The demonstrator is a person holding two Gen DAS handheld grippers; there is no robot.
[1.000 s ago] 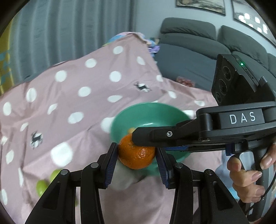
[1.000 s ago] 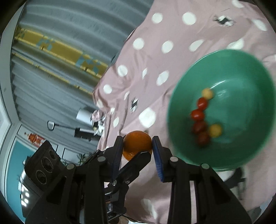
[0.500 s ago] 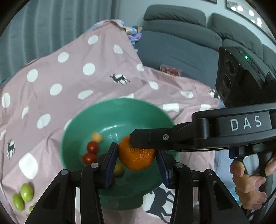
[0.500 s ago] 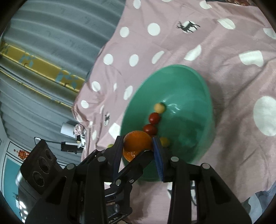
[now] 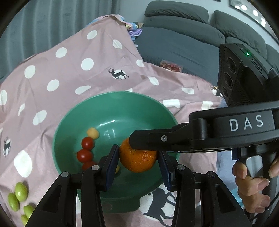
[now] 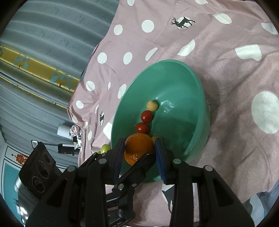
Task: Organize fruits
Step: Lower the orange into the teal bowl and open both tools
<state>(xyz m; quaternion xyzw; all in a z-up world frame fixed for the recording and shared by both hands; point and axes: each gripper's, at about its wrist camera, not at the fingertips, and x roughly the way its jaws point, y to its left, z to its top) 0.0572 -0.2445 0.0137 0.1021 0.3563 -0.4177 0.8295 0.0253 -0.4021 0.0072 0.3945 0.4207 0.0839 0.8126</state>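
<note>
We are looking at a home living room: grey sofa point(image 5: 183, 40), grey curtains point(image 6: 43, 35), framed pictures point(image 5: 247, 7) hanging on the wall, polka-dot deer-print cloth point(image 5: 78, 57) covering the surface.

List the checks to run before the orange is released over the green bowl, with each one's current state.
1. Orange above the green bowl: ok.
2. Left gripper pads on the orange: ok.
3. Right gripper clear of the orange: not ok; it clamps the same fruit, so both must open.
4. Landing spot free of the cherry tomatoes: cannot tell, hidden under the orange.
5. Bowl upright on the dotted cloth: ok.
6. All fruit gathered: not ok; green fruits lie on the cloth.
</note>
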